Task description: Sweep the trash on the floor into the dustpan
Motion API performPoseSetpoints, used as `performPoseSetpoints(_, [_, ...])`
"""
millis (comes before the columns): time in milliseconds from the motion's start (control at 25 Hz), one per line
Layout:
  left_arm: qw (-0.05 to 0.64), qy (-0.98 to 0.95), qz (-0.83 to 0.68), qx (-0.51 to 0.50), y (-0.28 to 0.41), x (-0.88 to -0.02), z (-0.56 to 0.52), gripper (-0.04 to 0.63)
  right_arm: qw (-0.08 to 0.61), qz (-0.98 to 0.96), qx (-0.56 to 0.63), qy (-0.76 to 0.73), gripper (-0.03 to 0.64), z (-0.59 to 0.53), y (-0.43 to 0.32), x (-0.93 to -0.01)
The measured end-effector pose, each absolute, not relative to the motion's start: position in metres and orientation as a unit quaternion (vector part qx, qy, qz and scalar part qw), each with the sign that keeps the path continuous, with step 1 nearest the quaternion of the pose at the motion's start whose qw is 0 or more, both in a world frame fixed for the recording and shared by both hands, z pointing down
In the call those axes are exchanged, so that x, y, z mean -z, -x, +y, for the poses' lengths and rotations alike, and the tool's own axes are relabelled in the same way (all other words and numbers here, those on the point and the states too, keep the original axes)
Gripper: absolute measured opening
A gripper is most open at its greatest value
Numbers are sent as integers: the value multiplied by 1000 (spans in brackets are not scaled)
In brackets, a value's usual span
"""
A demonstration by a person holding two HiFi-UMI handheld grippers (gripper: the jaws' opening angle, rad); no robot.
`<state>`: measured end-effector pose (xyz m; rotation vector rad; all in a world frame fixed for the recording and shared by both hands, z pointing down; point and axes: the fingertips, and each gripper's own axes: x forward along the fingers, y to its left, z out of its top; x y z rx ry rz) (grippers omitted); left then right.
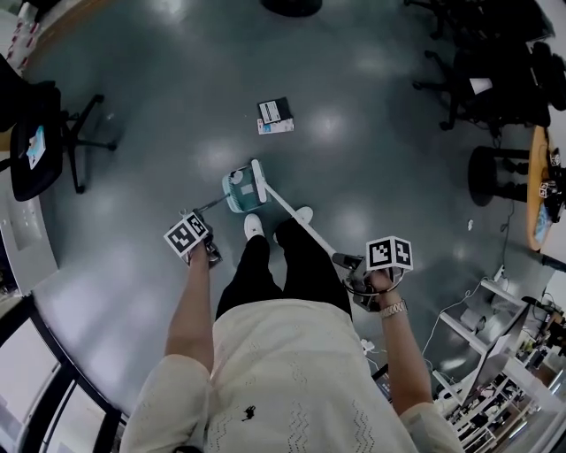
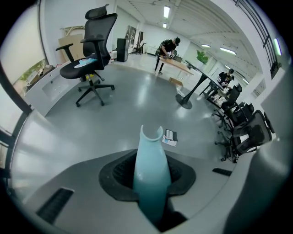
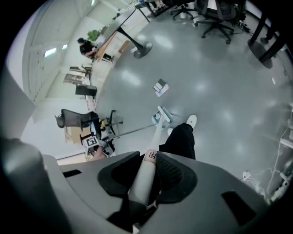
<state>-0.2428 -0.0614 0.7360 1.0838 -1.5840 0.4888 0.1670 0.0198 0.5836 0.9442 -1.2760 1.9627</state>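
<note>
The trash, a small black-and-white box [image 1: 275, 115], lies on the grey floor ahead of my feet; it also shows as the box [image 2: 170, 137] and the box [image 3: 160, 87]. A teal dustpan [image 1: 237, 190] rests on the floor short of it, with the white broom head [image 1: 258, 177] against it. My left gripper [image 1: 202, 243] is shut on the dustpan's teal handle [image 2: 151, 173]. My right gripper [image 1: 364, 276] is shut on the white broom handle [image 3: 144, 176], which runs down to the broom head [image 3: 161, 118].
A black office chair [image 1: 40, 142] stands at the left. More chairs [image 1: 486, 80] and a stool [image 1: 491, 172] are at the upper right. A round table base [image 1: 292, 7] is far ahead. Shelves with cables [image 1: 495, 336] are at the lower right. My white shoes [image 1: 254, 226] are just behind the dustpan.
</note>
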Motion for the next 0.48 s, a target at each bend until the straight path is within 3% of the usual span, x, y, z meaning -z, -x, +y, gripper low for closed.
performPoseSetpoints(480, [524,-467,-668,-247,200,-721,-132,95,354,-517,-689,-364,124,-126,-250,-572])
